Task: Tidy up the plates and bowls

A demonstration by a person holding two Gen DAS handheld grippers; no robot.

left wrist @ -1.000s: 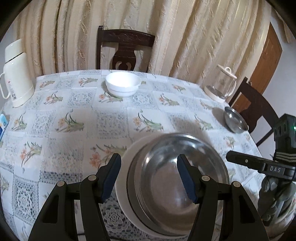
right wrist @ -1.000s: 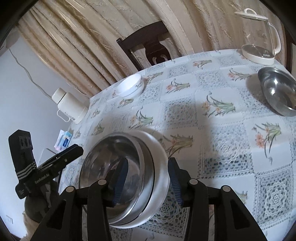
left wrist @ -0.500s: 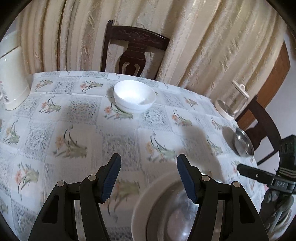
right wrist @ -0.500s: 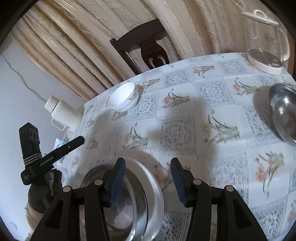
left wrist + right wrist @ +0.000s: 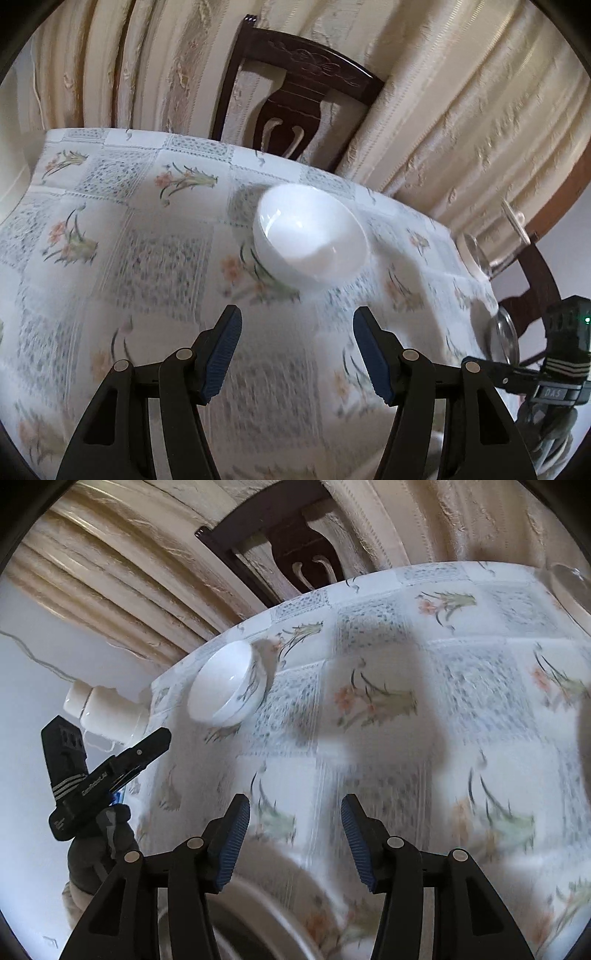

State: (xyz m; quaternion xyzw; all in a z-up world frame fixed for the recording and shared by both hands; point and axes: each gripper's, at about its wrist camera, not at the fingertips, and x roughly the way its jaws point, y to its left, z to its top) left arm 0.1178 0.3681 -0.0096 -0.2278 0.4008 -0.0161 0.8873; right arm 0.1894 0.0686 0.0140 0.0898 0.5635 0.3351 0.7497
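The white bowl [image 5: 312, 243] sits upright, mouth up (round, no long axis). Both the left gripper [image 5: 297, 354] and the right gripper [image 5: 295, 842] gape empty

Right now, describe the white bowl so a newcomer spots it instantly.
Find the dark wooden chair against the curtains; on the floral tablecloth just in front of it sits the white bowl. It is the only opaque white dish, standing alone and empty.

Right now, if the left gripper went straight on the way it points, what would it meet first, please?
Most likely the white bowl. The left gripper is open and empty, and the bowl sits ahead, roughly between its fingers' line, with only bare tablecloth in between. The blur leaves depth uncertain.
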